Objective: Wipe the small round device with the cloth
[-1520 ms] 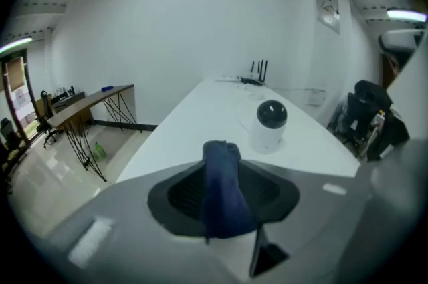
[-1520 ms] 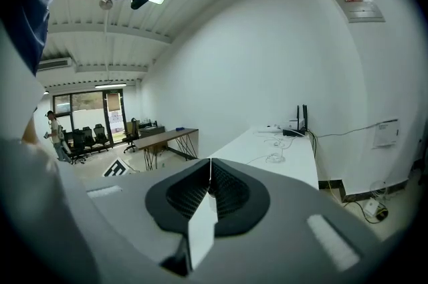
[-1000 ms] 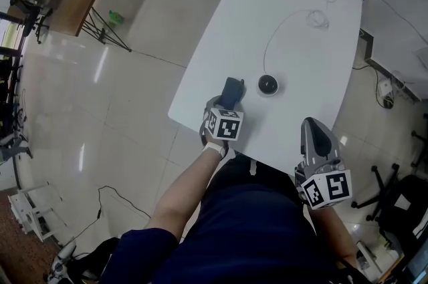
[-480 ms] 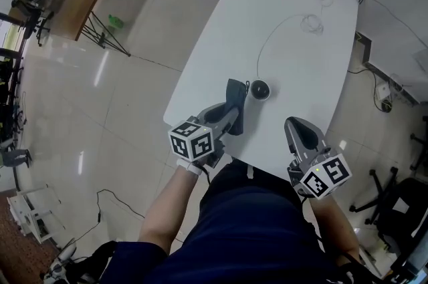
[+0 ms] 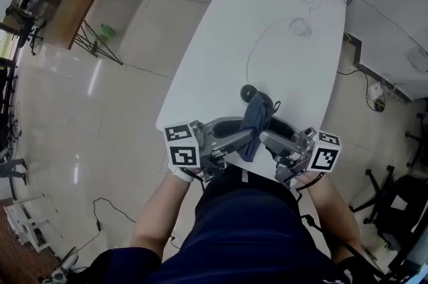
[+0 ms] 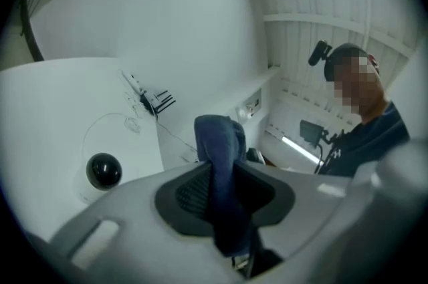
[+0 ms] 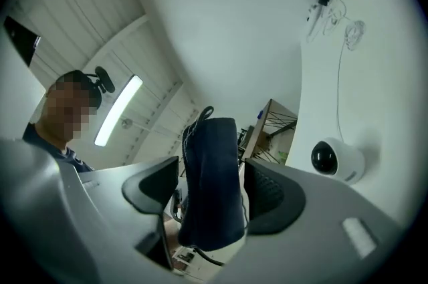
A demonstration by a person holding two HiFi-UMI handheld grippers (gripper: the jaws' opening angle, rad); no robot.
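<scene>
White table: left claw, just closed, pinches soft, limp dark blue cloth at bunched fold; right claw, just opened, straddles it, apparently untouching.

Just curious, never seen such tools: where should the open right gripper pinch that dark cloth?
The free fold of the cloth beside where the left gripper, jaws just closed, clamps it, coming from the person's right. The right gripper, jaws just opened, straddles that fold, so closing should catch it.

light: bright, even | floor glare | gripper views: fisheye, dark corners
</scene>
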